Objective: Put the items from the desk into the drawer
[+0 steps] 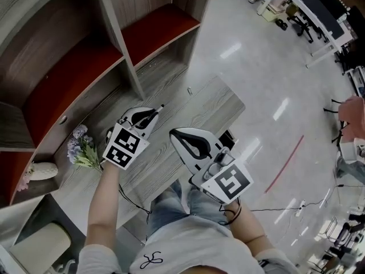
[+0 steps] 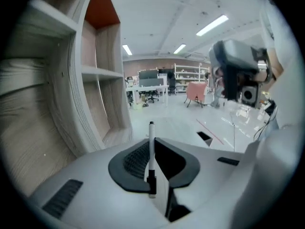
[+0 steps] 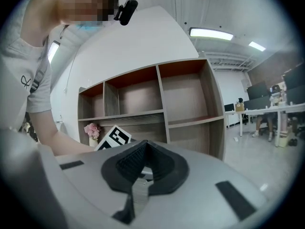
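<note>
A slim white pen with a black cap (image 2: 151,144) stands between the jaws of my left gripper (image 2: 153,168), which is shut on it. In the head view the left gripper (image 1: 149,117) hovers over the grey wood-grain desk (image 1: 197,110), and the pen's tip (image 1: 161,106) pokes out past the jaws. My right gripper (image 1: 177,135) hangs over the desk's near edge, shut with nothing in it. In its own view the right gripper (image 3: 142,168) has its jaws pressed together, pointing at the shelf unit.
A wooden shelf unit with red back panels (image 1: 85,56) rises behind the desk. A bunch of purple flowers (image 1: 81,147) and a pale vase (image 1: 43,170) sit at the desk's left end. Office desks and chairs (image 1: 302,16) stand across the shiny floor.
</note>
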